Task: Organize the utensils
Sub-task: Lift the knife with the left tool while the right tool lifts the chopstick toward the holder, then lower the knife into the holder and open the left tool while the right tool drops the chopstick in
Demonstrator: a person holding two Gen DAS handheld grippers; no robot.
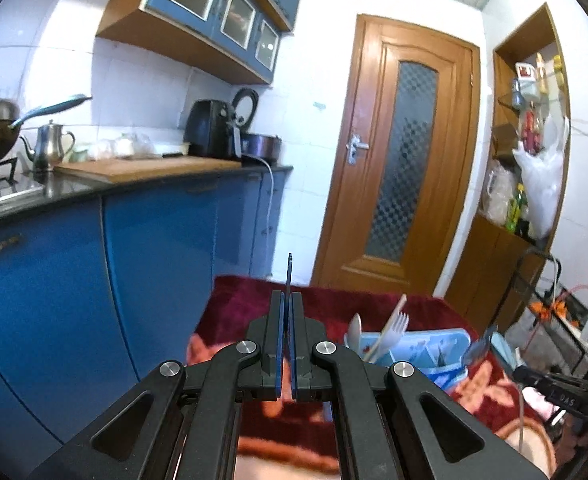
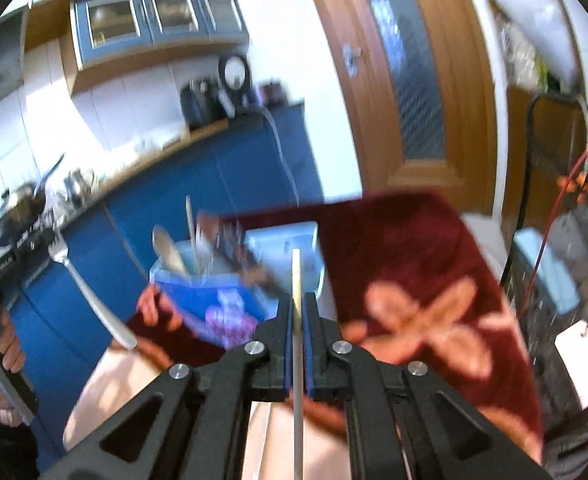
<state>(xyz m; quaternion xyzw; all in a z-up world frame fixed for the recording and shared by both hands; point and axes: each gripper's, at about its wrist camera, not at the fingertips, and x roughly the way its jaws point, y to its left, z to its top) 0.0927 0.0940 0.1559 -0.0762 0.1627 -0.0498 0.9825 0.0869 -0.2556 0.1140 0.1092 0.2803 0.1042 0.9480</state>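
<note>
The left gripper (image 1: 287, 312) pinches one metal fork (image 2: 88, 292) edge-on, the right gripper (image 2: 296, 312) clamps one pale chopstick (image 2: 296, 276), and at two o'clock a blue organizer (image 1: 434, 350) holding one spoon (image 1: 355, 330) and one white fork (image 1: 392, 330) sits on a red floral cloth (image 1: 250, 304) beside blue kitchen cabinets (image 1: 94, 280).

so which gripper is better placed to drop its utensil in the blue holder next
Right, likely. The right gripper points its pale stick at the blue holder just ahead; the left gripper aims its fork away from it.
</note>
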